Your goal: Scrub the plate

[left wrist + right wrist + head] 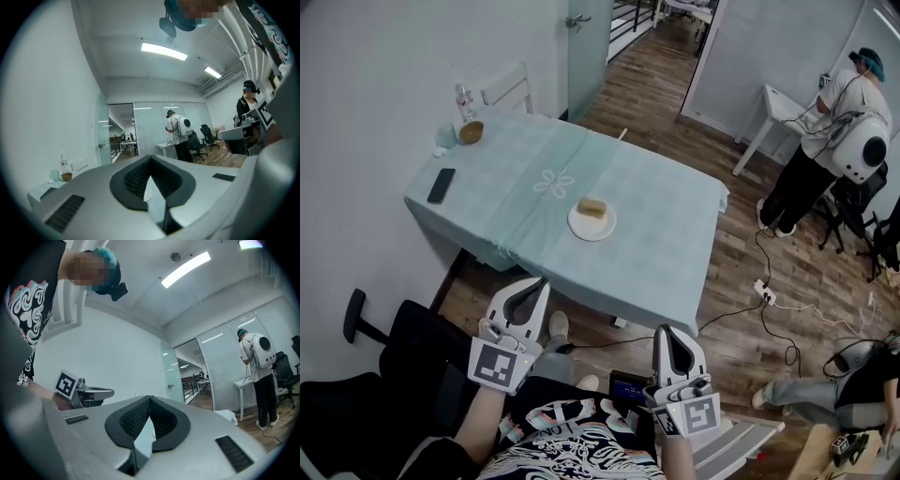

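The plate (583, 229) is seen far ahead, nearer to the left gripper (538, 284) than the right gripper (668, 331); both are closed, empty.

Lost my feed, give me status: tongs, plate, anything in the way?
Left tongs shut, empty. Right tongs shut, empty. Plate on table, sponge on it, untouched. Nothing blocking it.

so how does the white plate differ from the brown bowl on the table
The plate is white, flat and wider; the bowl is brown, deeper and smaller. The plate carries a sponge near the middle of the teal cloth; the bowl stands at its far left corner by a bottle. Both are round and rest on that cloth.
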Demonstrator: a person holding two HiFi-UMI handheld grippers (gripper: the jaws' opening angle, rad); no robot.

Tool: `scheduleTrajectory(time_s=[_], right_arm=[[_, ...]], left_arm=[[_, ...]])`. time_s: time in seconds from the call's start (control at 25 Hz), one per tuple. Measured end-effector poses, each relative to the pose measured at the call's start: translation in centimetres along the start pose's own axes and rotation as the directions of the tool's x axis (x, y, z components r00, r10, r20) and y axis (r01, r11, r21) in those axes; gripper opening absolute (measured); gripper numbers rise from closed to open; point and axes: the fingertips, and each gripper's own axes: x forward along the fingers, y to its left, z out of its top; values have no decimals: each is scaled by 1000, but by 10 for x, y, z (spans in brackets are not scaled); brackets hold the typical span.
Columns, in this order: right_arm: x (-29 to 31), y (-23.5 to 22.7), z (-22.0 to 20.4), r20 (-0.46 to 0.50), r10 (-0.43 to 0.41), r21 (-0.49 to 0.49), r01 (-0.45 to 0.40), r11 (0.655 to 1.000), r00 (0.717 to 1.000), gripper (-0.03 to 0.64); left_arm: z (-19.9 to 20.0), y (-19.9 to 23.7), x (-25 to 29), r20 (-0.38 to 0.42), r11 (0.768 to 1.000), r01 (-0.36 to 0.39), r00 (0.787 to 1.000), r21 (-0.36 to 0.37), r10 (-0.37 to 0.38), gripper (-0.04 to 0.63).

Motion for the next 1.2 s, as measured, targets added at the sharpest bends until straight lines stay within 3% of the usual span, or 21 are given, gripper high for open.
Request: scheduleTrajectory(time_s=[0.32, 0.52, 0.84, 1.2], right_arm=[[51, -31, -16, -58, -10, -32, 8, 999, 998, 8], [92, -63, -28, -68, -71, 5, 71, 997, 995, 8], [164, -84, -43, -120, -111, -16, 110, 994, 987, 8], [215, -93, -64, -176, -155, -5, 156, 988, 972, 8]], left_arm=[[-12, 29, 54, 6, 999, -4, 1000, -37, 4, 15], [-21, 61, 98, -22, 999, 29, 999, -28, -30, 15], [-36, 107, 164, -66, 994, 100, 992, -54, -104, 15], [-54, 148, 202, -83, 988, 139, 986, -69, -145, 15]])
